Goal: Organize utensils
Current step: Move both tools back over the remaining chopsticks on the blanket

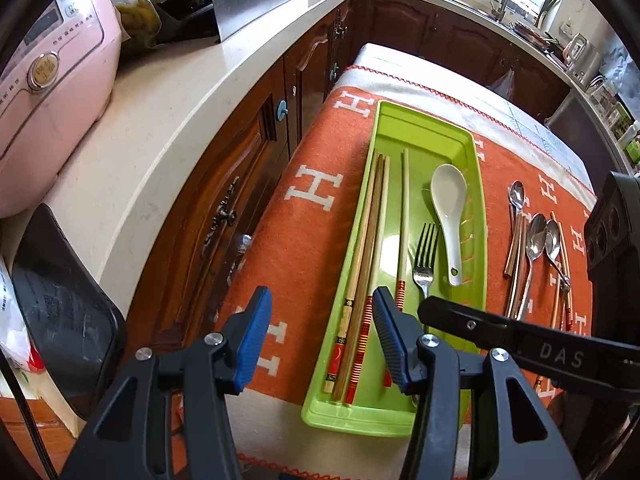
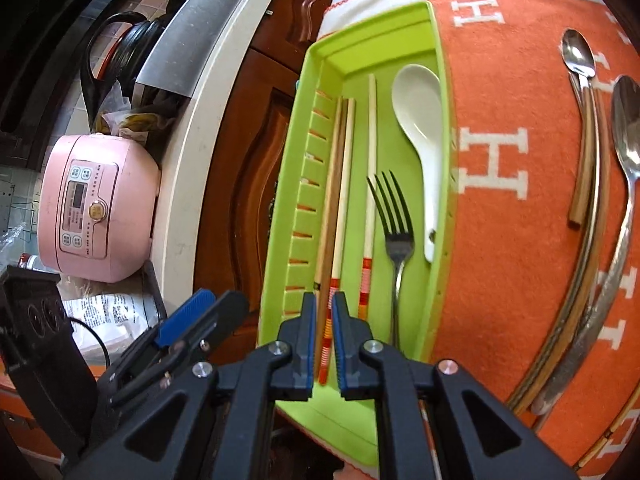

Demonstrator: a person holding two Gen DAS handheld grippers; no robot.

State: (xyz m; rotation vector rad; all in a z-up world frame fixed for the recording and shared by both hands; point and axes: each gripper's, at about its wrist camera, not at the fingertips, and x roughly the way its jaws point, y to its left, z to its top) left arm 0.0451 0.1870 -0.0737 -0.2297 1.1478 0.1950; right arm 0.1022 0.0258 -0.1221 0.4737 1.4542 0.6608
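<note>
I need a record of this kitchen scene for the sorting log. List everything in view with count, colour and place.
tray: one, lime green, on the cloth
chopsticks in the tray: four, wood and pale, striped ends, left part of the tray
fork: one, metal, in the tray
ceramic spoon: one, white, in the tray, right of the fork
metal spoons: three, silver, on the cloth right of the tray
loose chopsticks: brownish, among those spoons, count unclear
cloth: one, orange with white H letters
rice cooker: one, pink, on the counter
left hand-held gripper: open, over the tray's near end
right hand-held gripper: closed on a striped chopstick in the tray
</note>
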